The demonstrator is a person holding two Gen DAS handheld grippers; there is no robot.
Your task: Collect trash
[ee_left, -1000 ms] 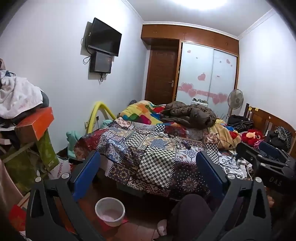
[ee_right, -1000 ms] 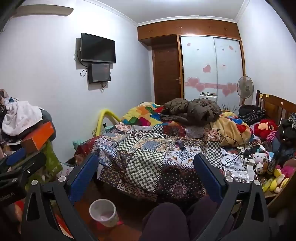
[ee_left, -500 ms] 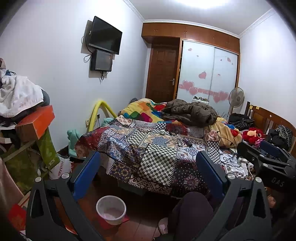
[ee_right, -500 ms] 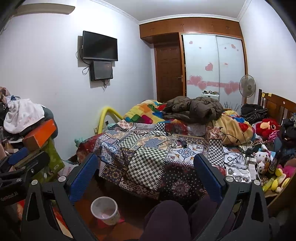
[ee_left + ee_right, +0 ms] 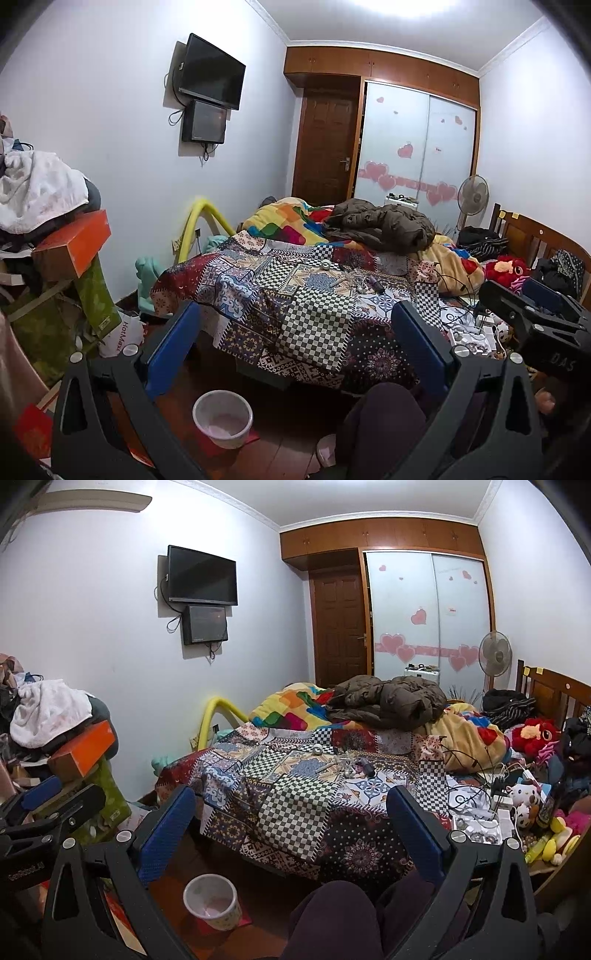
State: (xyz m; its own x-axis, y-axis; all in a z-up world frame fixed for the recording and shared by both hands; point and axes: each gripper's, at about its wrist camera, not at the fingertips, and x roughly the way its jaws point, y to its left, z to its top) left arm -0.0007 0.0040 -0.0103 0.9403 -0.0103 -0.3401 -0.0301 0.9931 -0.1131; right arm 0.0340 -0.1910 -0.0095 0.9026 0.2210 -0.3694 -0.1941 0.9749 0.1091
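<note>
**Bedroom tally, counted around the bed**

One bed under a patchwork quilt [image 5: 295, 805]. On the floor at its foot, one white plastic waste bin [image 5: 210, 901]. On the wall left of the bed, two dark screens: one flat television [image 5: 201, 576], one smaller monitor [image 5: 205, 624] beneath. Beyond the bed, one brown wooden door [image 5: 340, 627], two frosted sliding wardrobe panels [image 5: 428, 616] and one standing fan [image 5: 495, 653]. Two blue-padded grippers: left [image 5: 295, 343], right [image 5: 291, 821].

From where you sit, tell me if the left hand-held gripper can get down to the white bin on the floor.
Probably yes. The left hand-held gripper is open and empty, and the white bin stands uncovered on bare floor just below it, beside the person's knee, with nothing in between.
</note>
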